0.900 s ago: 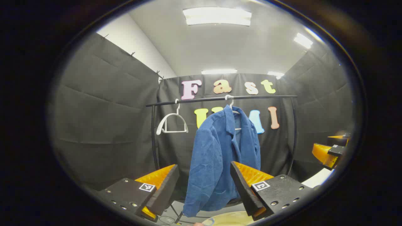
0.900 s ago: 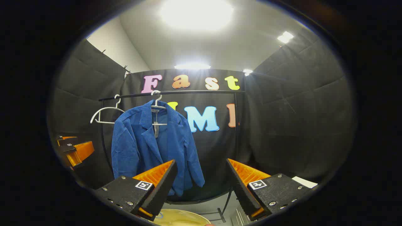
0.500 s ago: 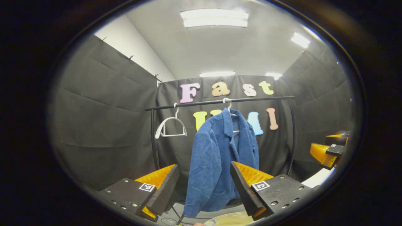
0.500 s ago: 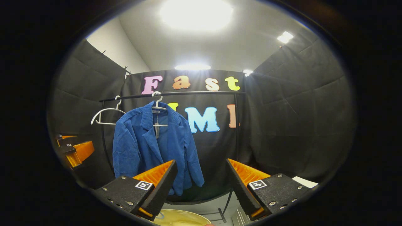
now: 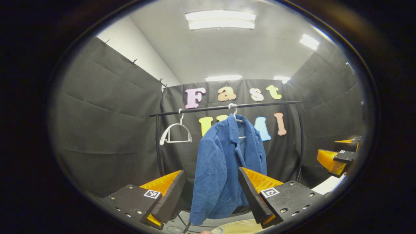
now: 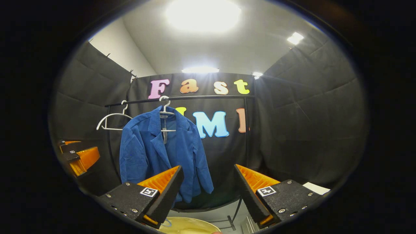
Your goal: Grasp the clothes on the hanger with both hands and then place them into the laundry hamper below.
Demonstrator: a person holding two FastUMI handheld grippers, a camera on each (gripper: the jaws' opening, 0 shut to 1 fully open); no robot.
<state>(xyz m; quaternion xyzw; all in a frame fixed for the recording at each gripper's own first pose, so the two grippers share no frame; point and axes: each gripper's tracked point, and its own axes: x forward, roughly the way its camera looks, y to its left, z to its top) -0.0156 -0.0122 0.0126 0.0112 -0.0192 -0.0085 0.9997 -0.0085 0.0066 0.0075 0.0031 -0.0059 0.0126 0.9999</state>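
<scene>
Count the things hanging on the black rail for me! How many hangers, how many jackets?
Hangers: 2, an empty white hanger and a white hanger under the jacket
Jackets: 1, the blue jacket
Total: 3 things on the rail

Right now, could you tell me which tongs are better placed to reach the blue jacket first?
Left, probably: the blue jacket hangs straight ahead between the open left tongs, but off to one side of the right tongs.
</scene>
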